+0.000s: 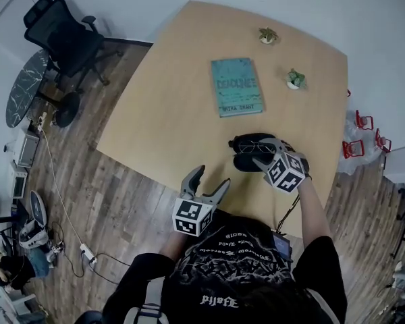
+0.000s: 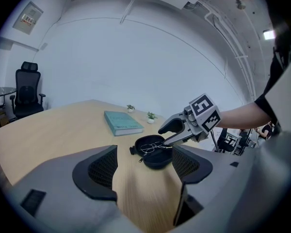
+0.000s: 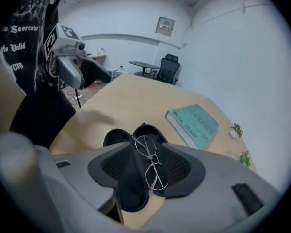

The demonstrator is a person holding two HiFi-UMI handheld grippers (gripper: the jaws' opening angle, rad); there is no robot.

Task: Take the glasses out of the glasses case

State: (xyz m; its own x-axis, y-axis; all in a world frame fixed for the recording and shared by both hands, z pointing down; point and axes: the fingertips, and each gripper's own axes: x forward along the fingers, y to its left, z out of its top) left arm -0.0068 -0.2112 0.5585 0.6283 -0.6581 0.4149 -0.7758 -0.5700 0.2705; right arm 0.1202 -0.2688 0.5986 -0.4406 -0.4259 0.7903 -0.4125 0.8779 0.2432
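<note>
On open black case [image 3: 115, 138]: thin metal-rimmed glasses [image 3: 152, 159], clear lenses.

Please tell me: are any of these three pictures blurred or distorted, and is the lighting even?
Head view: sharp and evenly lit, with only soft shadows on the table. Left gripper view: strong fisheye bending, dark corners, and the wood nearest the camera looks smeared. Right gripper view: the same fisheye bending and dark corners, yet the glasses in the glasses case look crisp.
</note>
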